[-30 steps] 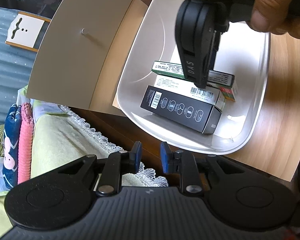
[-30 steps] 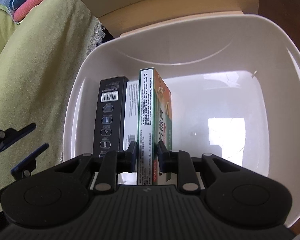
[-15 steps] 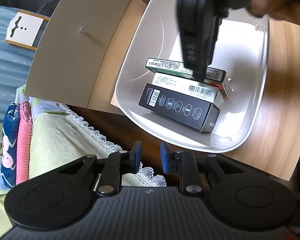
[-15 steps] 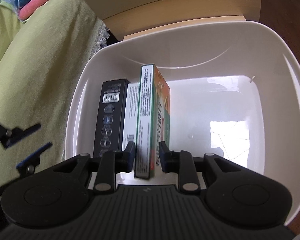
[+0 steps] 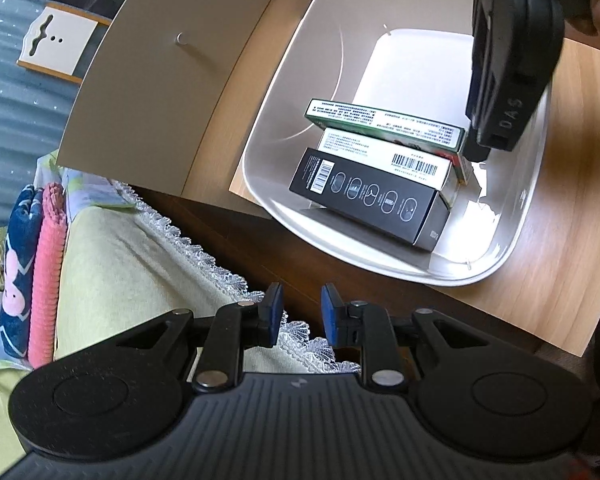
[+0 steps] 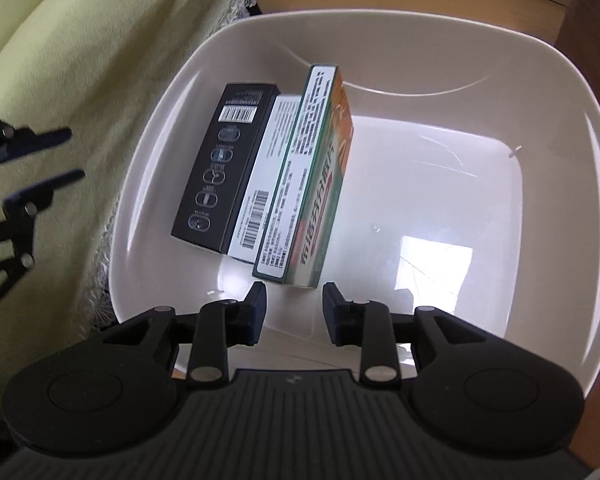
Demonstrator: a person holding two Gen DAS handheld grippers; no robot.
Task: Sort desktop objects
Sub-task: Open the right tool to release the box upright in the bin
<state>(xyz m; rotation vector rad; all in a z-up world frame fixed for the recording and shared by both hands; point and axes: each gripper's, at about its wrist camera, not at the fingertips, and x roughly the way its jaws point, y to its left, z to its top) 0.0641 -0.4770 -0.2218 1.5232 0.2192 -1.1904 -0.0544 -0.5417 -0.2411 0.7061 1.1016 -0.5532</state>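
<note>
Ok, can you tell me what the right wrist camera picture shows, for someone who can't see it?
The open right gripper hovers over a white plastic tub, just clear of a green and orange cardboard box. That box stands on edge beside a white barcoded box and a black box. The left gripper shows at the left edge.

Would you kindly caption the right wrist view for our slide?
Open right gripper just behind the green box, standing beside white and black boxes in the basin.

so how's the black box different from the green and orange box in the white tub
The black box is matte black with white pill-shaped icons and a barcode; the green and orange box carries dense printed text and looks thinner. The black box sits nearest the white tub's wall; the green one is innermost, beside the open floor. Both stand on edge, flanking a white box.
</note>
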